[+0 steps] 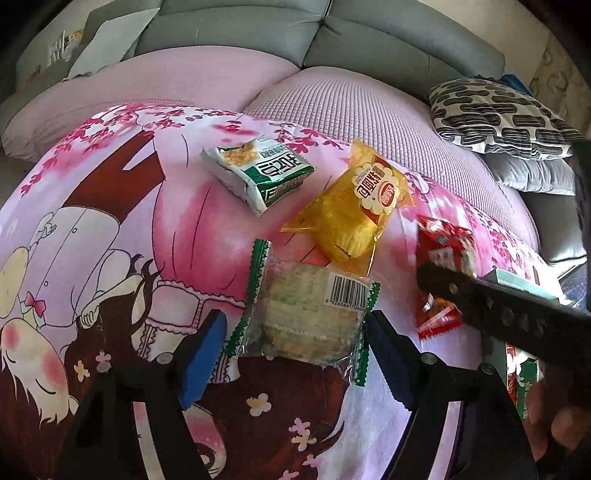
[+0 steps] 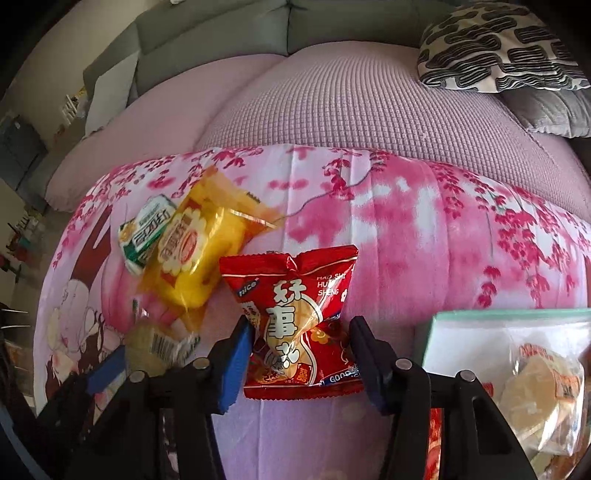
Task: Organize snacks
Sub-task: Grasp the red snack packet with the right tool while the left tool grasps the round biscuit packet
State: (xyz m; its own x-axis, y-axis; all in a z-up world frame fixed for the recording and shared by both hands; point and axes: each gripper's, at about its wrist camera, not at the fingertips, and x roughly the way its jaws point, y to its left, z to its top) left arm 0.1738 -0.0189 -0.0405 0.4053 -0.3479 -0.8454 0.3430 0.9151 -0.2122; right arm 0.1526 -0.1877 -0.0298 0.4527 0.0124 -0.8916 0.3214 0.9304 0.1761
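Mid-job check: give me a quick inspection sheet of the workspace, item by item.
Surface: pink cartoon-print blanket over a sofa.
Job's things: clear-wrapped pastry, yellow packet, green-white packet, red packet, all lying on the blanket; zip bag at right already holding snacks.
Clutter: nothing seen.
Grippers: left hand-held gripper open, straddling the pastry; right hand-held gripper open, straddling the red packet.
Cables: nothing seen.
Surroundings: patterned cushion, grey sofa back.
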